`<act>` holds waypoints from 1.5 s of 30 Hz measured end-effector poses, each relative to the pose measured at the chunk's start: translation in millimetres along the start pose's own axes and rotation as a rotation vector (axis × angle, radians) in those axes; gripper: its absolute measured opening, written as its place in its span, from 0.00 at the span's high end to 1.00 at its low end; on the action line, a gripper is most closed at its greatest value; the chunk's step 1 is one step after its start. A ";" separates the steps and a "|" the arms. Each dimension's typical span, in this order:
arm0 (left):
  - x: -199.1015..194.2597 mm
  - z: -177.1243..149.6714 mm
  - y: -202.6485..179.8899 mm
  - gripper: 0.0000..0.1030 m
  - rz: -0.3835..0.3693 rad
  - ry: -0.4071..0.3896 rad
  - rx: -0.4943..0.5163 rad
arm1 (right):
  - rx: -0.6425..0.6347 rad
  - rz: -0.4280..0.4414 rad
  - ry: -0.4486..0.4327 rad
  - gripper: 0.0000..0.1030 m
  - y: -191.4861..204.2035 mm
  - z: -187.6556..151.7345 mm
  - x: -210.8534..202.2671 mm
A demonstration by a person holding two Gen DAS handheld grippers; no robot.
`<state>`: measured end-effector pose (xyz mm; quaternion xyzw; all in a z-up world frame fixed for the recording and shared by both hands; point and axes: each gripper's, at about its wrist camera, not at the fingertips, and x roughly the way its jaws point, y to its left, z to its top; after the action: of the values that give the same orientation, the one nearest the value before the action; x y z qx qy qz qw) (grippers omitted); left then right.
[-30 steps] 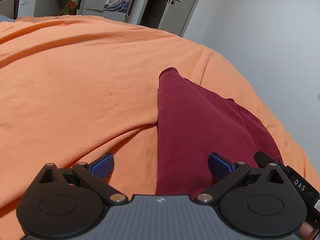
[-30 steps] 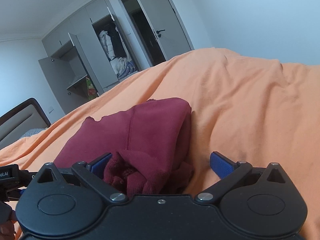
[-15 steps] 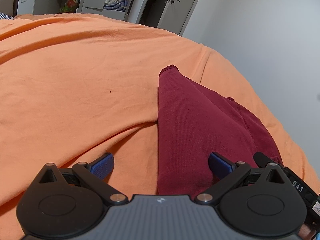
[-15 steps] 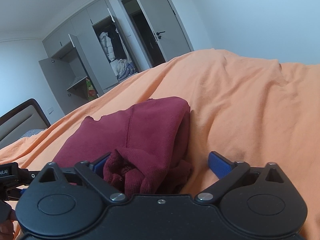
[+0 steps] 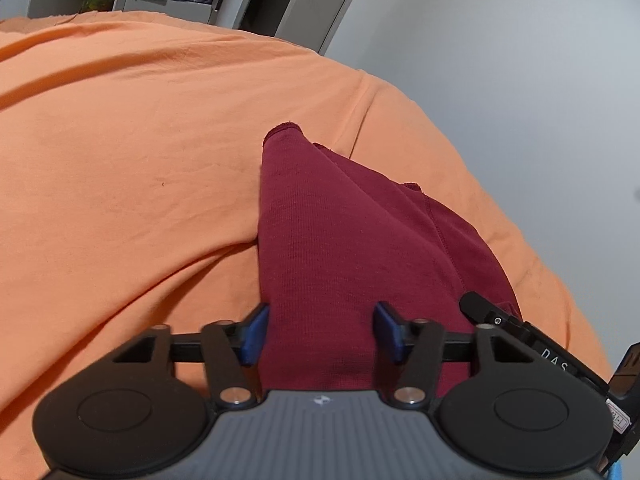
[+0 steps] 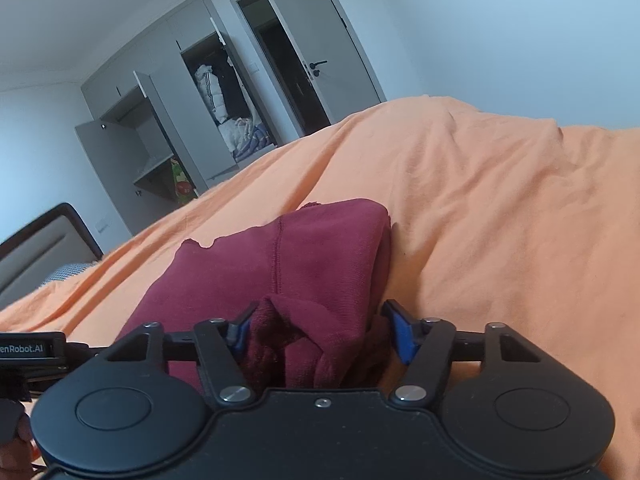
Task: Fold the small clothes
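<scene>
Bed [image 5: 140, 128], orange cover, fills most of both wrist views; wardrobe [image 6: 188, 120] with open doors and a doorway stand past its far edge.

Maroon garment [image 5: 340, 240] lies on the bed toward its right edge in the left wrist view, already doubled into a long, narrow shape. Far end tapers to a cuff-like tip. Near end is bunched and thick in the right wrist view [image 6: 320, 264].

Left gripper [image 5: 320, 334]: blue pads part-closed, one at the garment's left edge, the other on top of the cloth. A fold of fabric sits between them; contact is likely, but a firm clamp cannot be confirmed. Right gripper [image 6: 318, 334]: pads narrowed around the bunched near end, cloth filling the gap. Looks clamped on it, though the pad faces are partly hidden.

Step in hand (judgement): taking hold of the near end at two points for the next fold, probably carrying it over toward the far tip. The next move calls for both grips seated on all layers, then an even lift so the stack does not slide apart.

Change from the earlier frames: both grippers stood wide open half a second ago, pads well outside the cloth; both have now closed in. Garment position on the bed unchanged.
</scene>
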<state>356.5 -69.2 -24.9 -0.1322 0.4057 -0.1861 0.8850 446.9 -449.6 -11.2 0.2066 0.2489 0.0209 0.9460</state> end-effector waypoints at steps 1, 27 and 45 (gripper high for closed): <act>-0.4 -0.3 -0.7 0.51 0.000 -0.002 0.001 | -0.011 -0.009 0.001 0.42 2.7 -0.1 -1.2; -37.9 -9.2 17.2 0.64 0.021 -0.040 -0.062 | -0.099 0.016 0.025 0.29 33.3 -3.9 -14.7; -78.7 17.0 -4.7 0.71 0.104 -0.197 0.066 | -0.181 0.128 -0.107 0.69 84.4 22.7 -21.2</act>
<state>321.1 -37.6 40.4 -0.0994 0.3166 -0.1393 0.9330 444.5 -384.1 50.4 0.1366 0.1813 0.0926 0.9695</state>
